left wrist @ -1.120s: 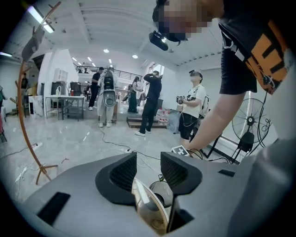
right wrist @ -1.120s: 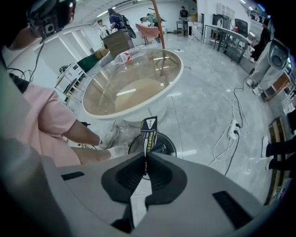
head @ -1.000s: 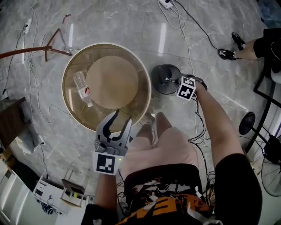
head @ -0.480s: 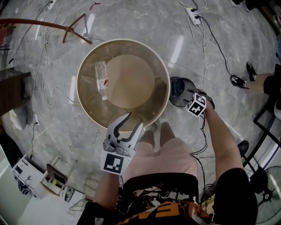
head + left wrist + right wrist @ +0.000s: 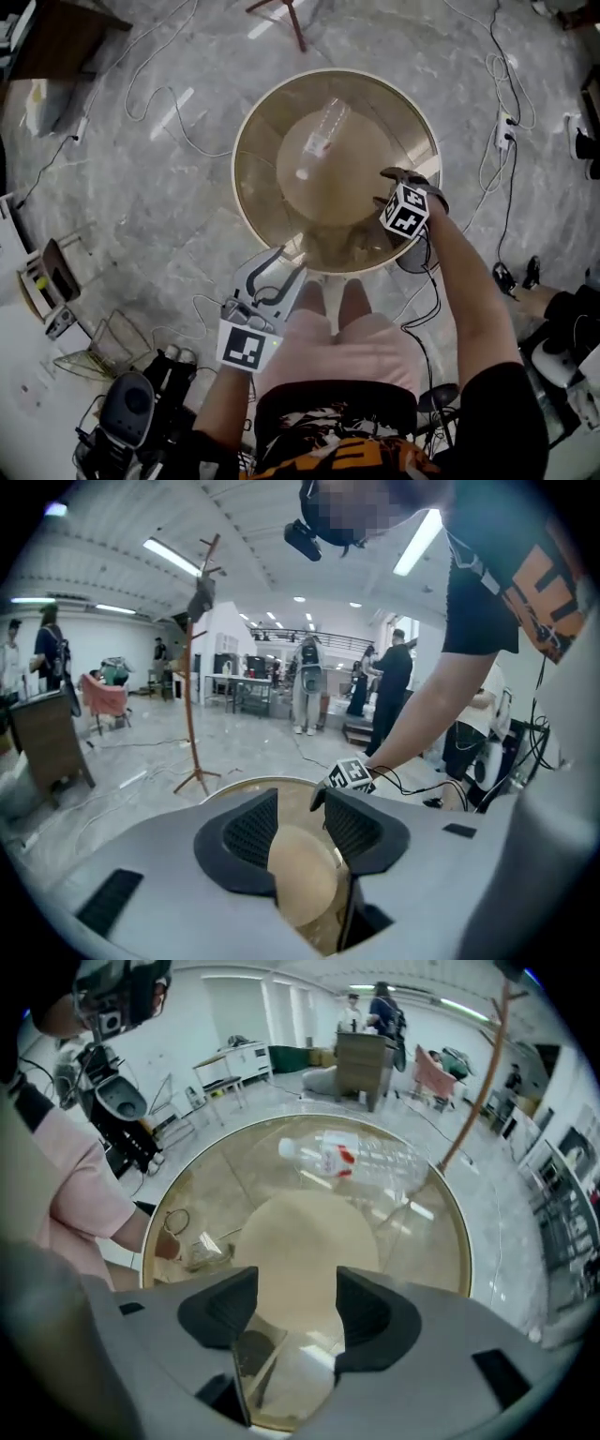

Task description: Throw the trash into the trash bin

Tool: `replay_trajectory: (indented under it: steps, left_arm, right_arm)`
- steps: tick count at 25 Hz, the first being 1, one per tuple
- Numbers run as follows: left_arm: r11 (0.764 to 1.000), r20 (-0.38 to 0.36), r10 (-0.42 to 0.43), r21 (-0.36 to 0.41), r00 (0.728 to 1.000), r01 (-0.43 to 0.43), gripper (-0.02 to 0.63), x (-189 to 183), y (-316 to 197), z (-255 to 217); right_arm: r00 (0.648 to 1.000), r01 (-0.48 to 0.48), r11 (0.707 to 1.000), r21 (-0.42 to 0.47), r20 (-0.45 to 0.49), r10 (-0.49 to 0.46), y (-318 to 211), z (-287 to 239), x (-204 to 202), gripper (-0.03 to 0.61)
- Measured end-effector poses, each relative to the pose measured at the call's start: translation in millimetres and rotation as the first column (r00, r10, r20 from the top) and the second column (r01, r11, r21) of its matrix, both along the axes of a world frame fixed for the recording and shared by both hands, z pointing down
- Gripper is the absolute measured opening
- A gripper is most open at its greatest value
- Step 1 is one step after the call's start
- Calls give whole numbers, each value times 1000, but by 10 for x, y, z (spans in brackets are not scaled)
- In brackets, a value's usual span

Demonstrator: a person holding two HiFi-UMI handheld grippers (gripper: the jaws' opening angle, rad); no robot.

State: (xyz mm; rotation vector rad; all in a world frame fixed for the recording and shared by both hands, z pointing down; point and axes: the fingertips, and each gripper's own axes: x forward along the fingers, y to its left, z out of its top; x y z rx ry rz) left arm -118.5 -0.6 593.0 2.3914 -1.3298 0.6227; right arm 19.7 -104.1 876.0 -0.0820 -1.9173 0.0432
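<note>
- A round glass table (image 5: 234, 173) stands on the marble floor, and its beige base shows through the top.
- A clear plastic bottle (image 5: 323, 127) with a red label lies on its side on the table, on the half far from the person. Neither gripper touches it.
- A crumpled clear wrapper (image 5: 202, 1249) lies on the table near the person's side of the rim.
- The right gripper (image 5: 291, 1312) hangs over the table's near-right rim, pointing steeply down. Its jaws have just been opening and stand apart, with nothing between the pads.
- The left gripper (image 5: 298, 822) is held just off the table's near rim, its jaws spread wide and empty.
- A dark trash bin (image 5: 405, 261) sits just beside the table's near-right rim, mostly covered by the right forearm.
</note>
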Motion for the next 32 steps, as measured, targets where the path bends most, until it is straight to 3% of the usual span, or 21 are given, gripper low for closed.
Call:
replay_trajectory:
  steps: [2, 4, 7, 11, 16, 18, 21, 22, 23, 25, 28, 30, 32]
  left_arm:
    - [991, -36, -134, -9, 990, 133, 172, -341, 108, 30]
    - [958, -85, -286, -48, 954, 283, 166, -603, 218, 87]
    - [936, -80, -350, -74, 933, 345, 161, -888, 362, 156]
    - [941, -42, -334, -62, 941, 332, 161, -1123, 568, 174]
    - [924, -54, -374, -108, 926, 367, 161, -1200, 739, 283]
    - [916, -64, -390, -131, 918, 380, 161, -1185, 782, 321]
    - [913, -73, -392, -154, 917, 378, 160, -1111, 814, 386]
    - [915, -76, -387, -155, 919, 372, 160, -1082, 813, 398]
    - [918, -79, -381, -151, 921, 367, 159, -1061, 798, 405]
    - [929, -73, -358, -134, 931, 346, 158, -1042, 732, 408]
    - [944, -57, -318, -114, 946, 310, 156, -1020, 595, 350]
    - [950, -60, -299, -113, 952, 291, 155, -994, 478, 282]
    - [961, -55, -264, -102, 963, 258, 155, -911, 387, 218]
  right_arm:
    - [996, 87, 996, 21, 13, -87, -141, -81, -488, 276]
    - [986, 164, 986, 37, 21, -165, -242, -150, -895, 284]
    - [955, 295, 952, 80, -1, -296, -354, -193, -1348, 314]
    - [856, 516, 843, 150, -104, -506, -539, -148, -1765, 366]
    - [679, 725, 677, 126, -293, -673, -719, 164, -1809, 465]
    - [642, 753, 649, 109, -339, -688, -747, 311, -1779, 486]
    - [622, 754, 653, 63, -386, -681, -685, 530, -1663, 475]
    - [621, 749, 662, 40, -393, -678, -636, 579, -1605, 443]
    - [630, 735, 678, 20, -393, -670, -600, 605, -1556, 369]
    - [695, 665, 747, 5, -370, -617, -597, 601, -1500, 340]
    - [838, 476, 879, -20, -292, -461, -572, 522, -1442, 310]
    - [897, 366, 930, -44, -249, -365, -574, 450, -1396, 307]
    - [930, 282, 957, -61, -226, -289, -600, 377, -1289, 307]
